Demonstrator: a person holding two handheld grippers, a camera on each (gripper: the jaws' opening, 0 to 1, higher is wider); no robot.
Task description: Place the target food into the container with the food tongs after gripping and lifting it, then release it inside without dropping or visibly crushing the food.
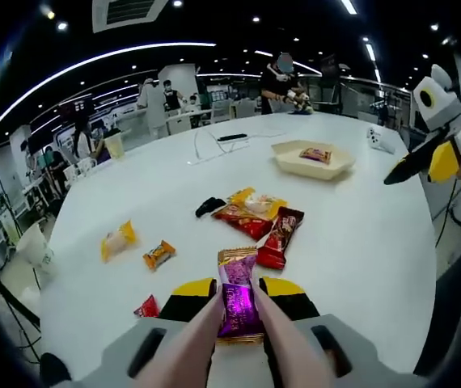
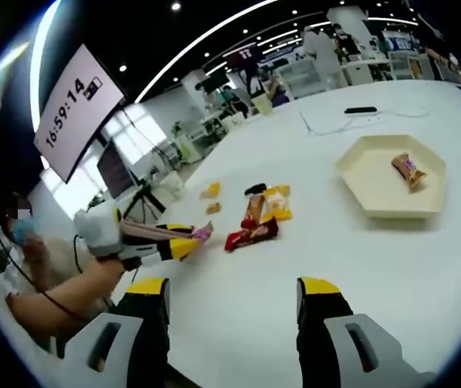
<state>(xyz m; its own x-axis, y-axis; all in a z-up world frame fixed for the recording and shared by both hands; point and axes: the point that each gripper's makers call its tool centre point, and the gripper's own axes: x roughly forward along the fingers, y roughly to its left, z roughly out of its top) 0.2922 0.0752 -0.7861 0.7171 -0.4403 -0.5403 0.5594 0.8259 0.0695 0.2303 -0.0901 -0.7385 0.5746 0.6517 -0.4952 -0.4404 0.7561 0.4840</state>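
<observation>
My left gripper is shut on a pair of beige food tongs. The tong tips pinch a purple snack packet over the near part of the white table. I cannot tell whether the packet is clear of the table. The right gripper view has this gripper at the left, with the purple packet at the tong tips. A cream hexagonal tray lies farther off to the right with one small packet inside. My right gripper is open and holds nothing, short of the tray.
Loose snacks lie ahead of the tongs: red packets, a dark red bar, a yellow packet, an orange one and a small black object. A cable and a black device lie far back. People stand beyond the table.
</observation>
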